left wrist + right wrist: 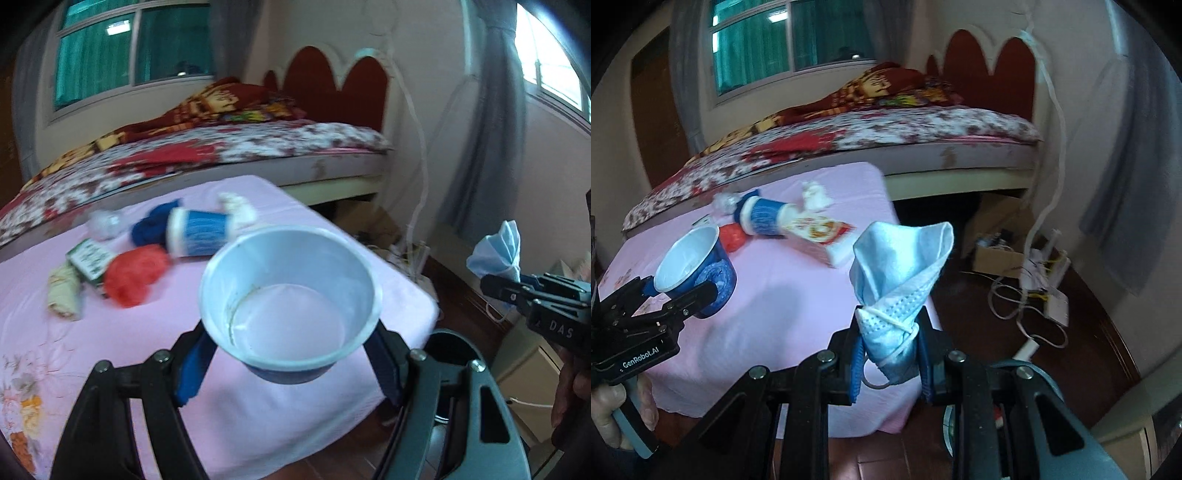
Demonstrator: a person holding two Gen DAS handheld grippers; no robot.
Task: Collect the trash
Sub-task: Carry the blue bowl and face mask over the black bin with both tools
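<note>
Trash in both tongs: empty white-lined blue paper cup (290,295) clamped upright in left gripper (288,354), above pink-clothed table (110,332). Crumpled pale-blue face mask (899,280) pinched narrowly in right gripper (892,354) (off the table's edge). More litter on the cloth: lying blue cup (199,232), red plastic wad (135,273).

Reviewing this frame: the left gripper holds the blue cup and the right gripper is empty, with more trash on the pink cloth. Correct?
Not quite. The right gripper is not empty: it is clamped on a crumpled blue face mask, as the right wrist view shows. The left gripper does hold the blue cup, and trash remains on the pink cloth.
</note>
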